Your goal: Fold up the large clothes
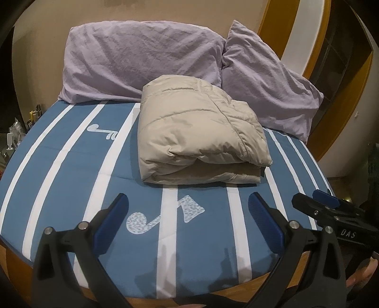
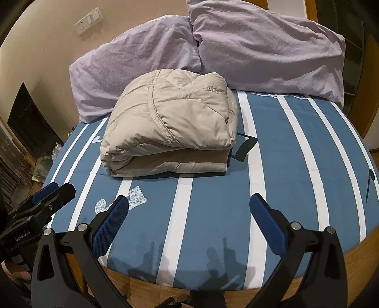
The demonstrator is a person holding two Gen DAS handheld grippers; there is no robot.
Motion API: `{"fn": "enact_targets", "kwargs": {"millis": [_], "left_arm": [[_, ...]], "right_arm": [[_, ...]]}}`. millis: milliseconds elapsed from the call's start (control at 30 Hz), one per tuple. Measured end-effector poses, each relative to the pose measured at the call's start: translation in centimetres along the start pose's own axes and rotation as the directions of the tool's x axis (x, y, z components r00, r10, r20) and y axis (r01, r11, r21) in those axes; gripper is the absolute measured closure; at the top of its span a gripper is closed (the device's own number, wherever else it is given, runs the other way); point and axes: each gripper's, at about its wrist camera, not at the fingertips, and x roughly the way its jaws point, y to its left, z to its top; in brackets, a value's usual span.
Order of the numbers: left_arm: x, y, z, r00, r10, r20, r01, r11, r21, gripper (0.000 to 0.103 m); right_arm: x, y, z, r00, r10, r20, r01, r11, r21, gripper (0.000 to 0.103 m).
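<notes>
A beige quilted jacket [image 1: 201, 132] [image 2: 170, 123] lies folded into a thick bundle on the blue bed sheet with white stripes [image 1: 71, 170] [image 2: 296, 165], close to the pillows. My left gripper [image 1: 188, 206] hangs open over the near part of the bed, well short of the jacket, with nothing between its blue pads [image 1: 111, 222]. My right gripper [image 2: 189, 208] is likewise open and empty above the front of the bed. Each gripper shows at the edge of the other's view: the right gripper [image 1: 327, 208] and the left gripper [image 2: 45, 199].
Two lilac pillows [image 1: 142, 59] [image 1: 267, 80] [image 2: 267, 47] lean against the beige wall behind the jacket. The bed's wooden edge [image 2: 360, 251] runs along the front. A wall socket plate [image 2: 88, 21] is upper left; clutter [image 1: 16, 132] sits left of the bed.
</notes>
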Motion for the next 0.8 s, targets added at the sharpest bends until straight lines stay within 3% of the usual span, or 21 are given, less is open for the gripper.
{"fn": "enact_targets", "kwargs": {"millis": [800], "left_arm": [[-0.05,-0.12,-0.13,1.0,0.011,-0.007,-0.011,1.0,-0.001,0.002]], "right_arm": [[0.13,0.07,-0.25,1.0,0.008,-0.007,-0.008,1.0,0.002,0.001]]}}
